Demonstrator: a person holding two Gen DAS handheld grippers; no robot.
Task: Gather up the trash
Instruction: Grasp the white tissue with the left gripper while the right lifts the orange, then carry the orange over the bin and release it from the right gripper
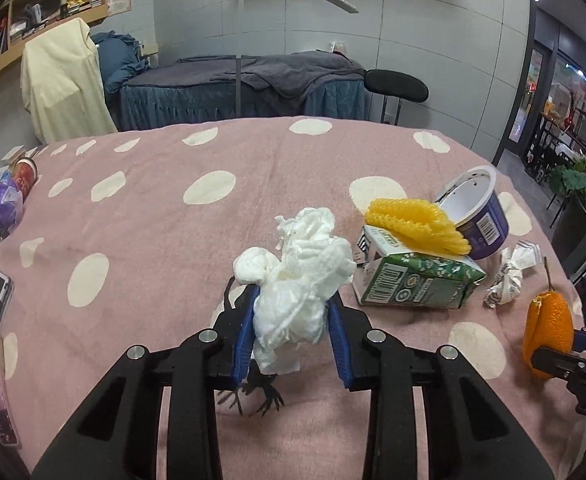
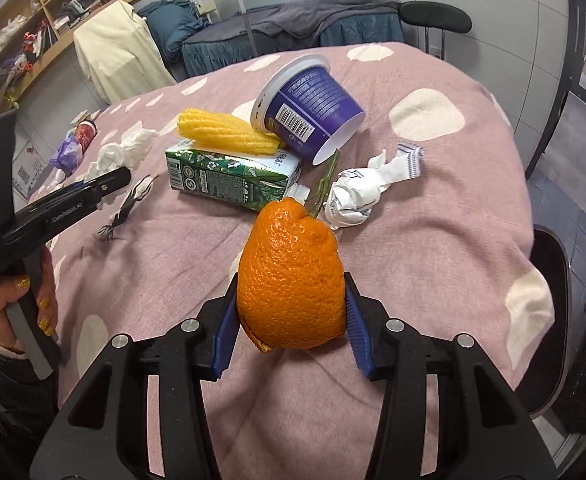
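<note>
Left wrist view: the left gripper [image 1: 293, 320] is clamped on a wad of white tissue [image 1: 297, 280] at frame centre, above the polka-dot pink tablecloth [image 1: 153, 232]; open cloth spreads upper left, a green carton [image 1: 417, 284] crowds the right.

Right wrist view: the right gripper [image 2: 293, 312] pinches an orange peel [image 2: 291, 276] at lower centre; bare cloth runs to the table's right edge.

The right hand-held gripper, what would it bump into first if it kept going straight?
Probably the crumpled paper wrapper or the green carton, just beyond the orange peel it holds; depth is hard to judge.
</note>
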